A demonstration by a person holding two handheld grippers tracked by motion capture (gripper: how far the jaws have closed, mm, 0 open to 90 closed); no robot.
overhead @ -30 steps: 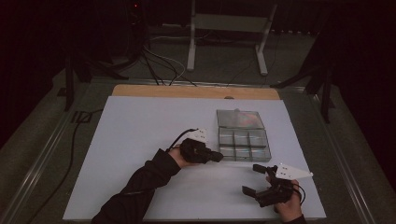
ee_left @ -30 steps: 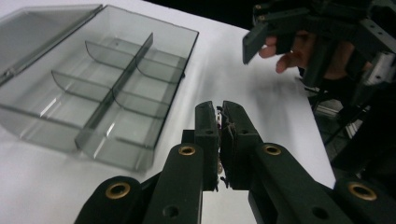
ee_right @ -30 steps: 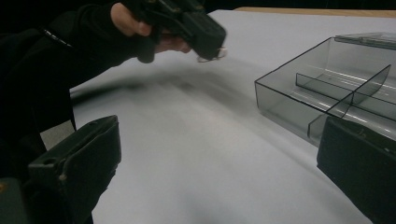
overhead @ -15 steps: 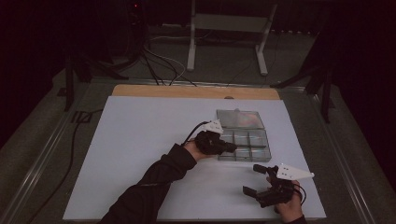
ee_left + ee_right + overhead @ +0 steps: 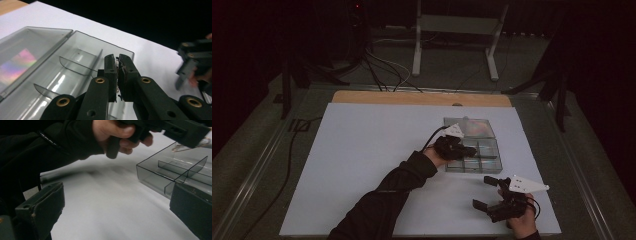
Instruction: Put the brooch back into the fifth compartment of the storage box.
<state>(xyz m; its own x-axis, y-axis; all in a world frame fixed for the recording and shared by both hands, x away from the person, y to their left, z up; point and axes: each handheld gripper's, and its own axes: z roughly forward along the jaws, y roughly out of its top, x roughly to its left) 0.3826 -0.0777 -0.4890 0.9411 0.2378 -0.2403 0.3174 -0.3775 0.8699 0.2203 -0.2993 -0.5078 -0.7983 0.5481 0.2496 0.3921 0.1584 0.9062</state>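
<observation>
A clear plastic compartment box (image 5: 473, 150) is seen on the white table sheet (image 5: 362, 165), toward the right side and a little far from the person, with its lid (image 5: 469, 126) folded open on the far side. The left gripper (image 5: 460, 150) is held over the box, and in the left gripper view its jaws are almost closed, with only a thin slit between them; something small and thin seems to be pinched between the pads (image 5: 117, 72), but what it is cannot be told. The step in hand is judged to be the placing of this small piece into one compartment. To do it well, the gripper should be lowered inside the walls of one compartment before the jaws are opened, so that the piece is not dropped on a divider (image 5: 75, 66) or outside the box, and the jaws should be opened only a little and slowly. The right gripper (image 5: 486, 194) is held near the right near corner of the sheet, apart from the box, with its jaws wide open and nothing between them. As for counting: one box is seen, one lid, two grippers, and one pinched piece at most. The compartments seem to be about six in the high view, but the exact number cannot be told, and those that are seen appear empty.
</observation>
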